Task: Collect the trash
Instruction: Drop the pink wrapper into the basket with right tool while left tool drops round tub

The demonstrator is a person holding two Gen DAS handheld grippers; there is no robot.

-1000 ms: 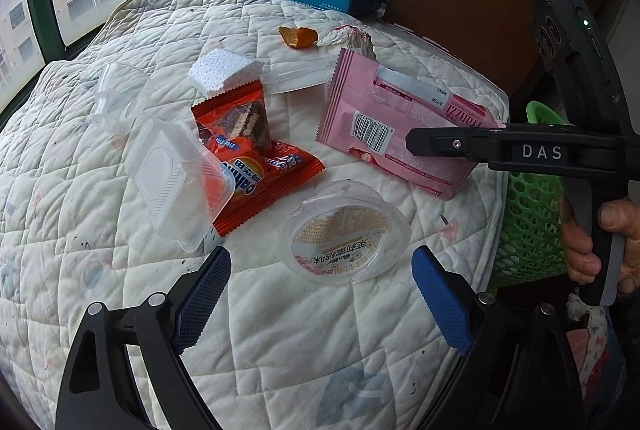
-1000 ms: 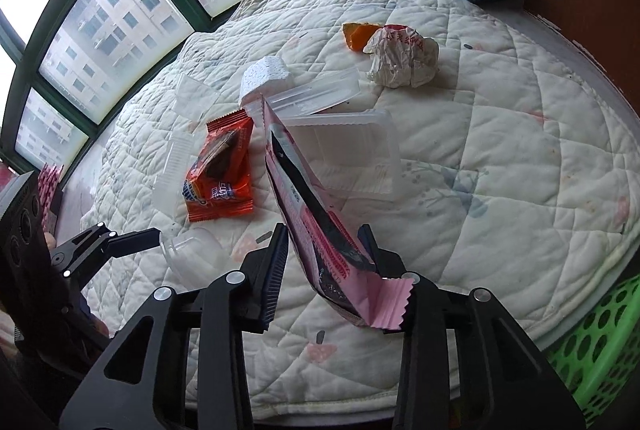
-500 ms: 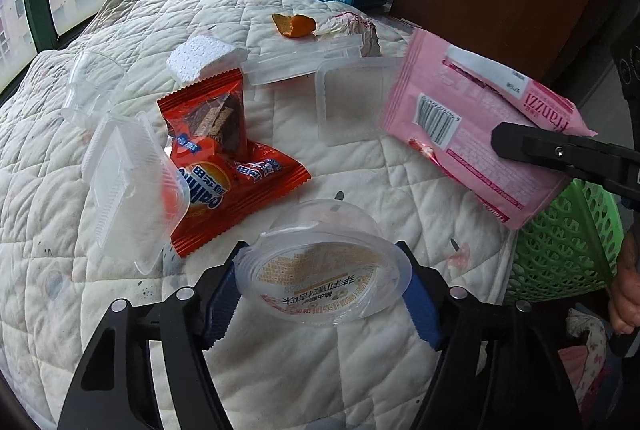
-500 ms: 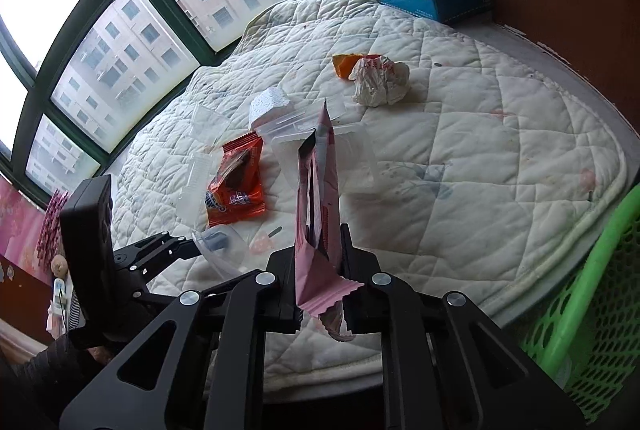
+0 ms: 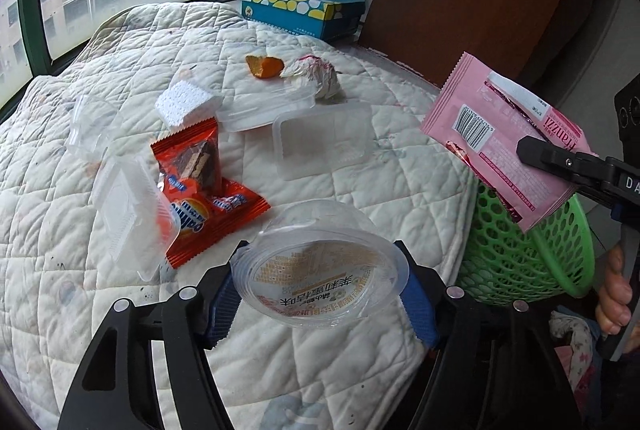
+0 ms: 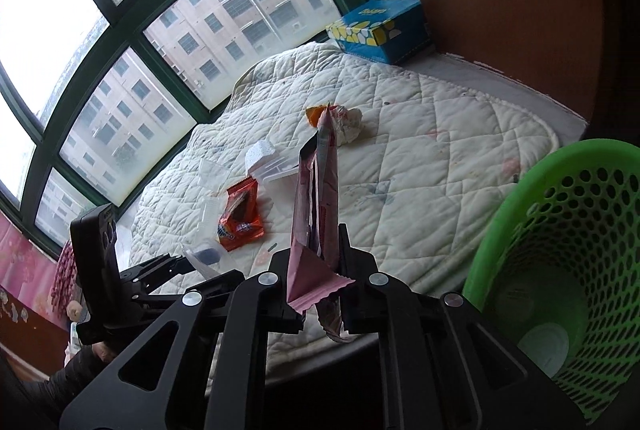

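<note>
Both grippers carry trash beside the green perforated plastic basket (image 6: pixel 560 270): right gripper (image 6: pixel 320 266) clamps the flat pink snack wrapper (image 5: pixel 508 134), left gripper (image 5: pixel 320 286) squeezes the round clear plastic cup (image 5: pixel 320 270). Next, probably release over the basket.

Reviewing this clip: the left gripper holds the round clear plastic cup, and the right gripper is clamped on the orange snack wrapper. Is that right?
Not quite. The right gripper is clamped on the pink wrapper, as the right wrist view shows. The orange snack wrapper lies on the quilt. The left gripper does hold the round clear plastic cup.

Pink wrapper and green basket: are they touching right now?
Apart. The right wrist view shows the pink wrapper pinched upright in the right tool, with quilt visible between it and the green basket.
</note>
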